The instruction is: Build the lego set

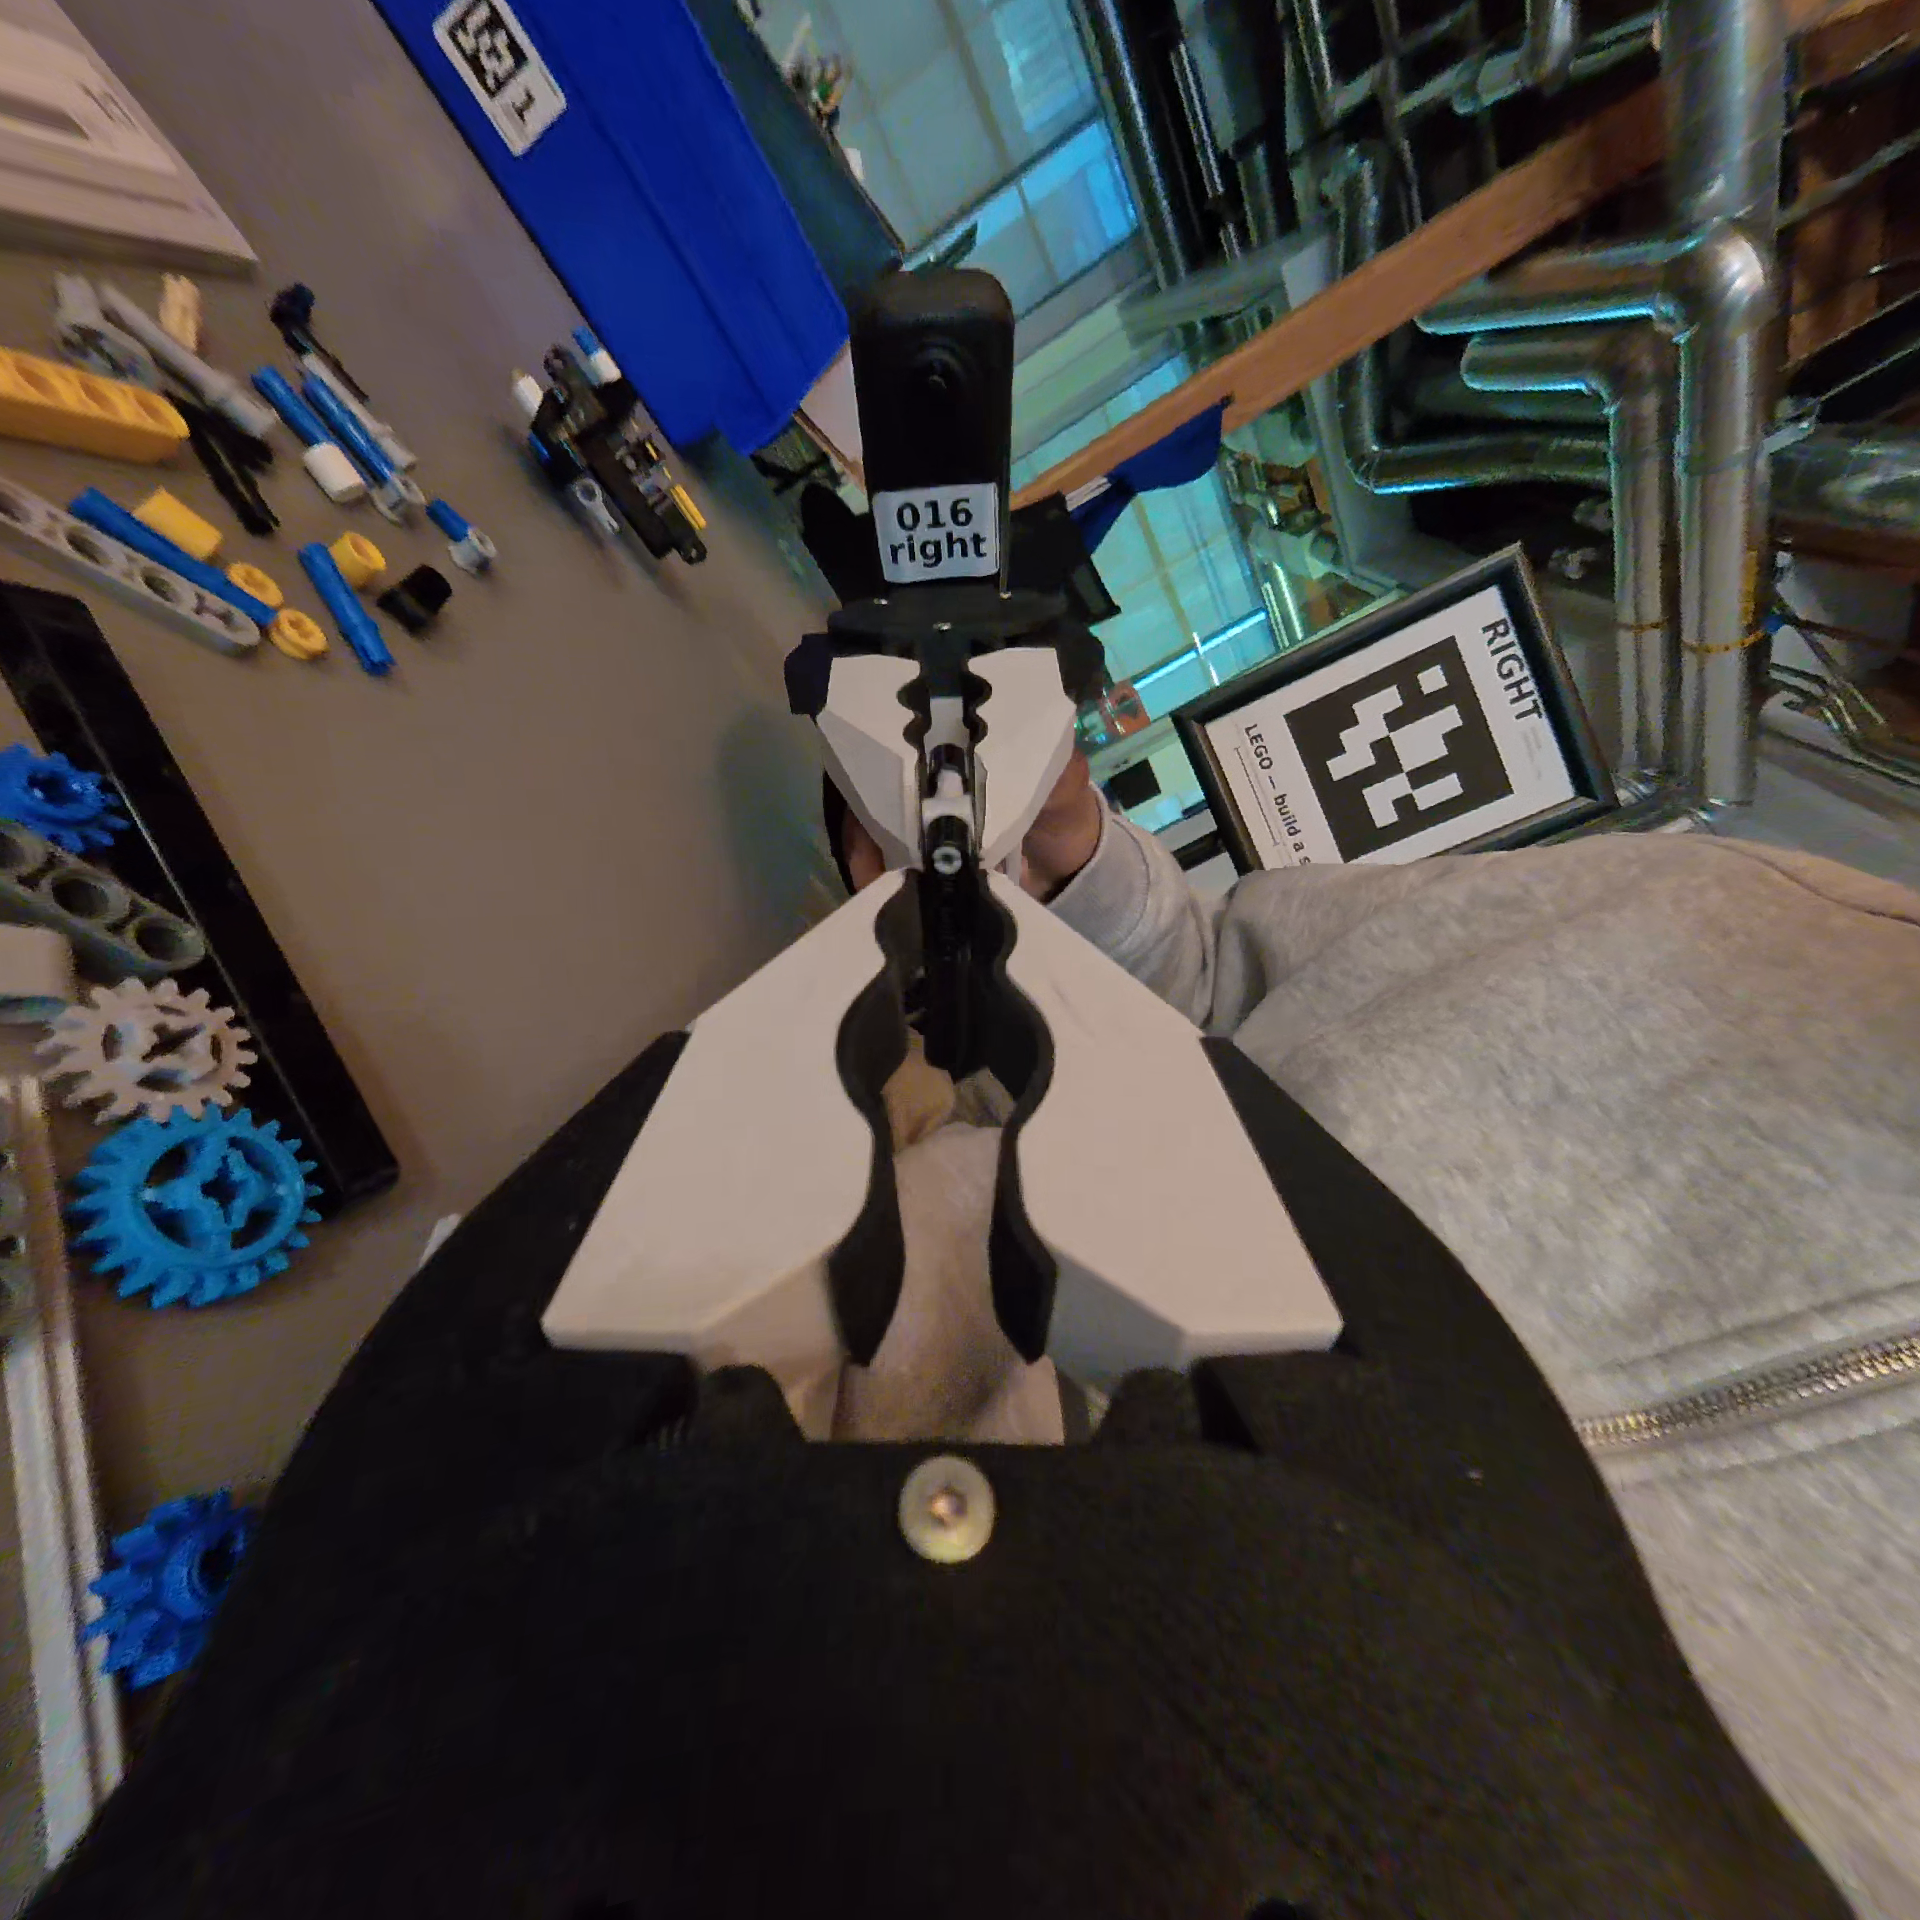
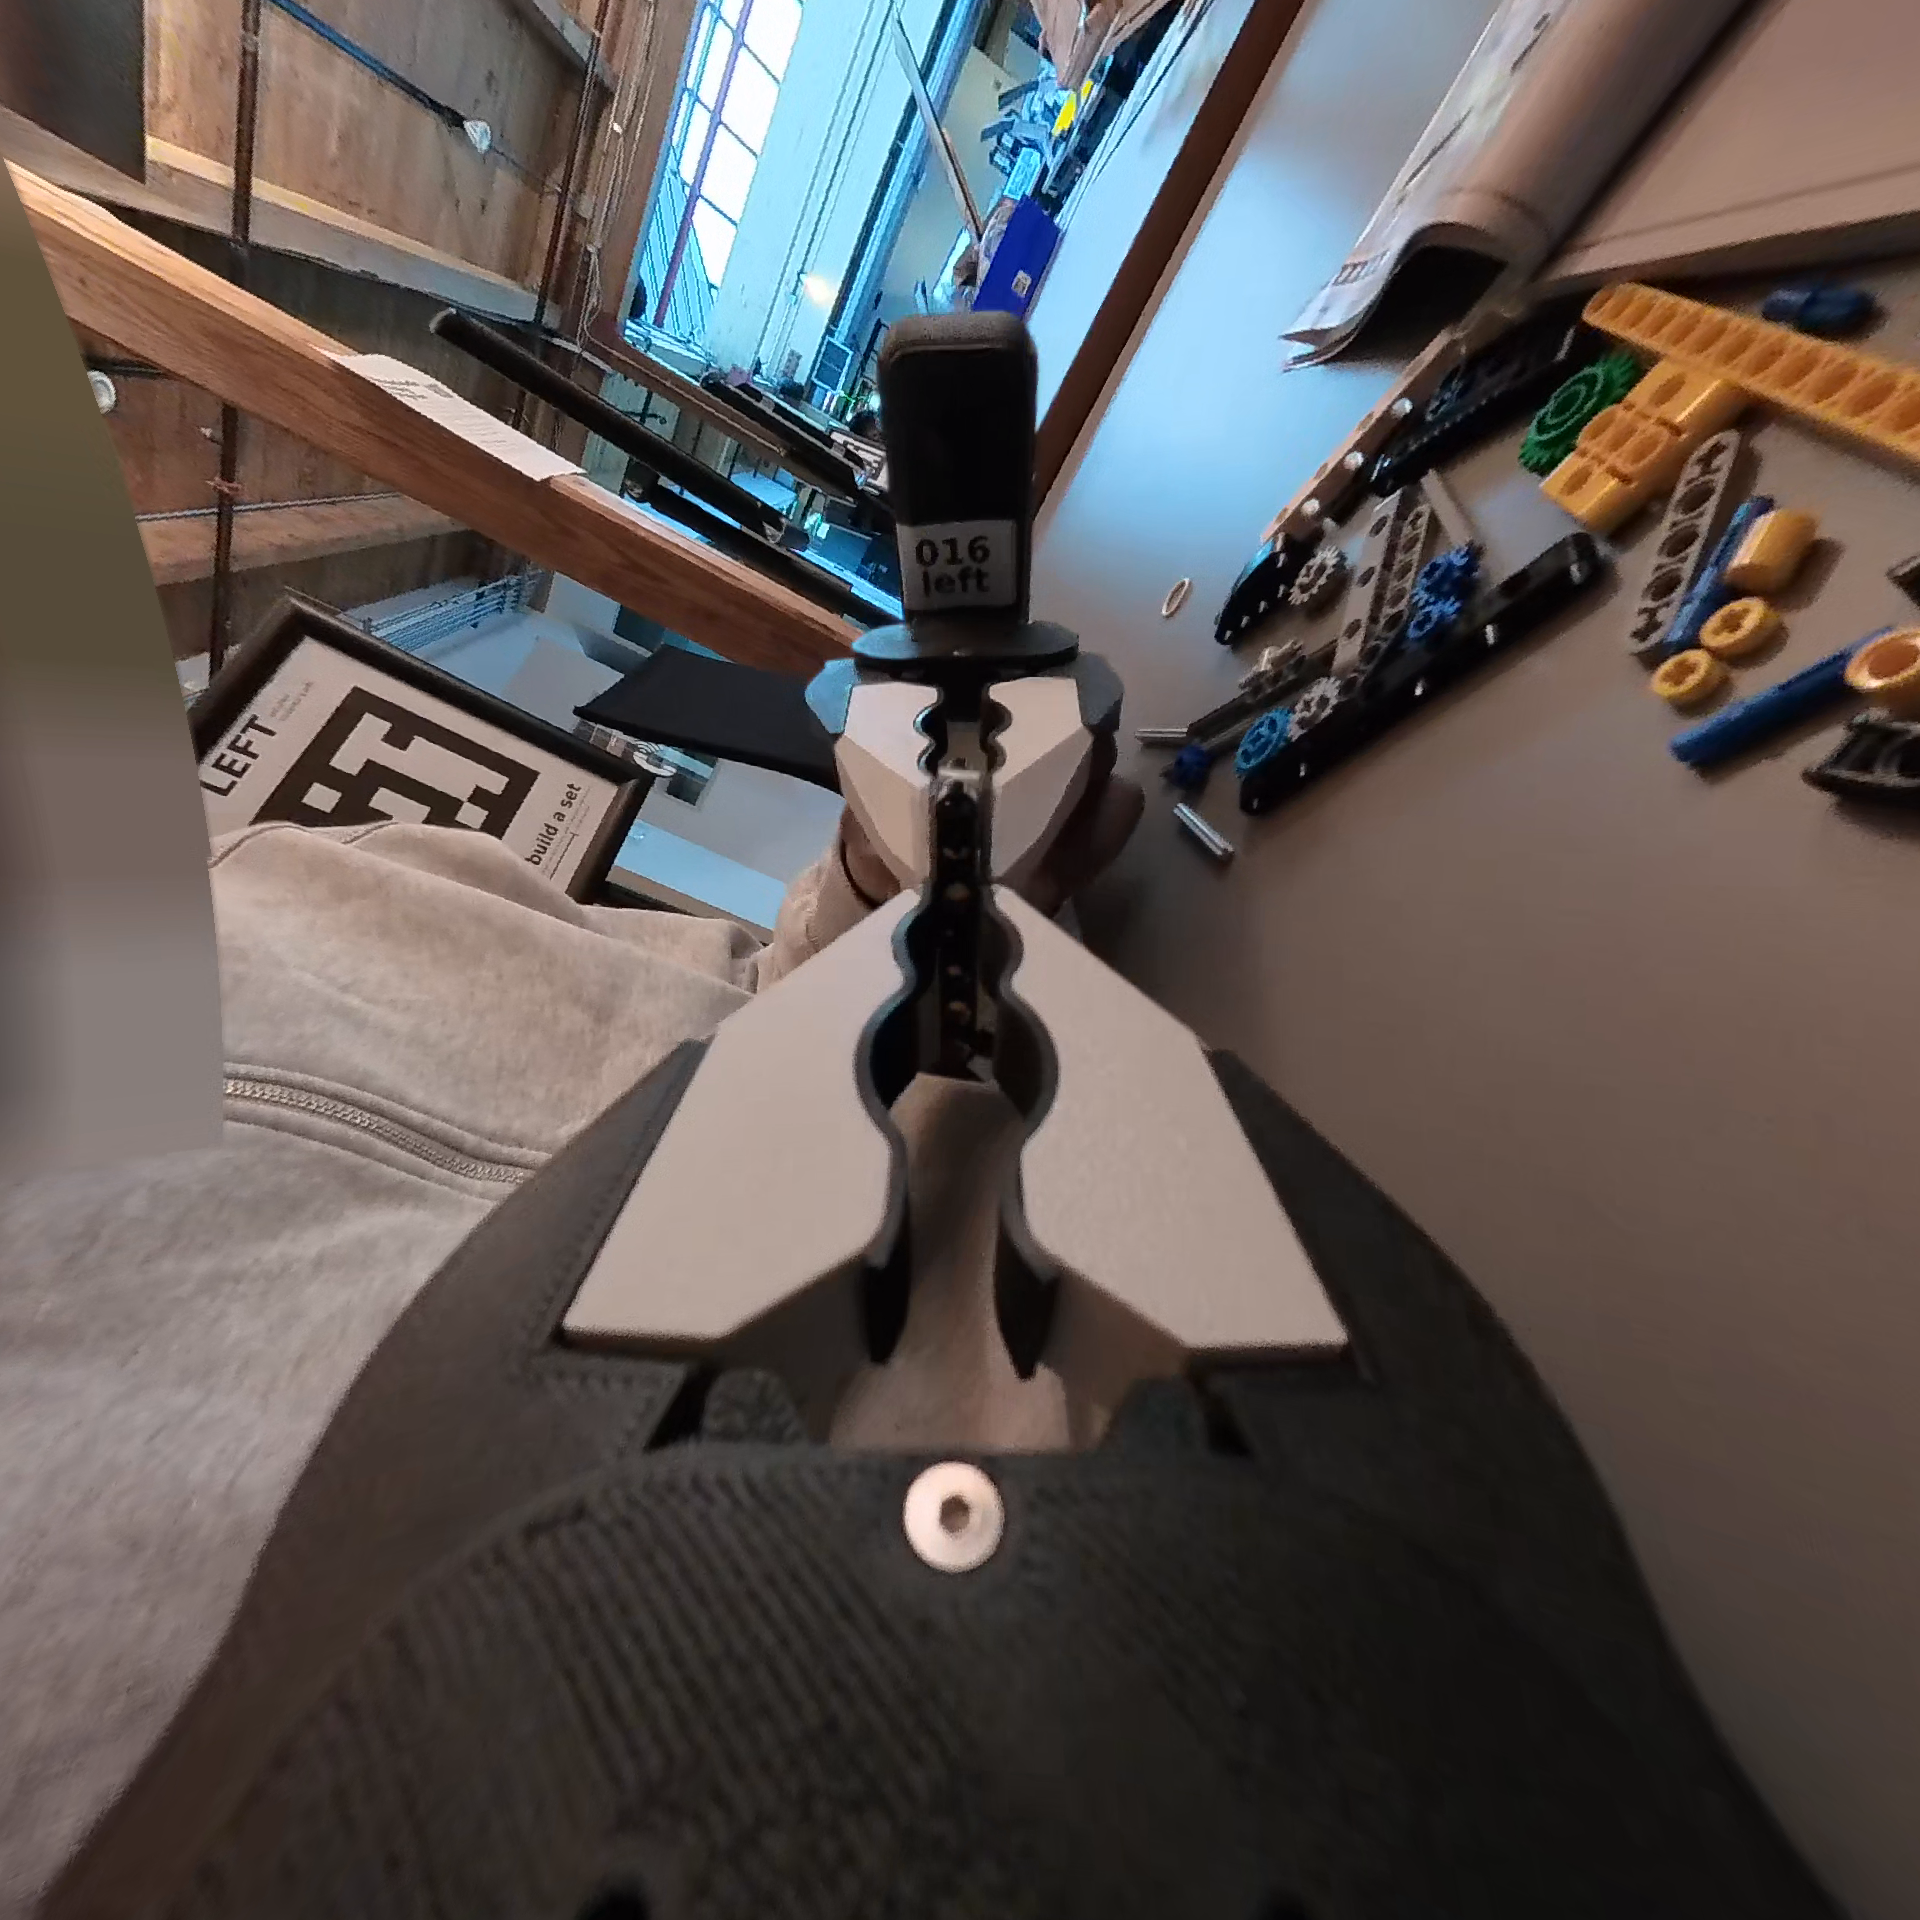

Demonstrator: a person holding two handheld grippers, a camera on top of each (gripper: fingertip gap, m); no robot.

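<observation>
Both claws face each other above the table point(image 1: 582, 831), the left claw point(image 1: 948, 935) and right claw point(image 2: 958, 935) each clamped narrow on the black beam point(image 2: 957, 966), seemingly to steady it for joining.

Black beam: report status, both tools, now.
Left tool and right tool face each other, both shut on the black beam, held off the table. Loose parts lie aside. Nothing in the way.

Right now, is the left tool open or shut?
Shut. The left tool pinches one end of a black beam; the right tool pinches the other.
</observation>
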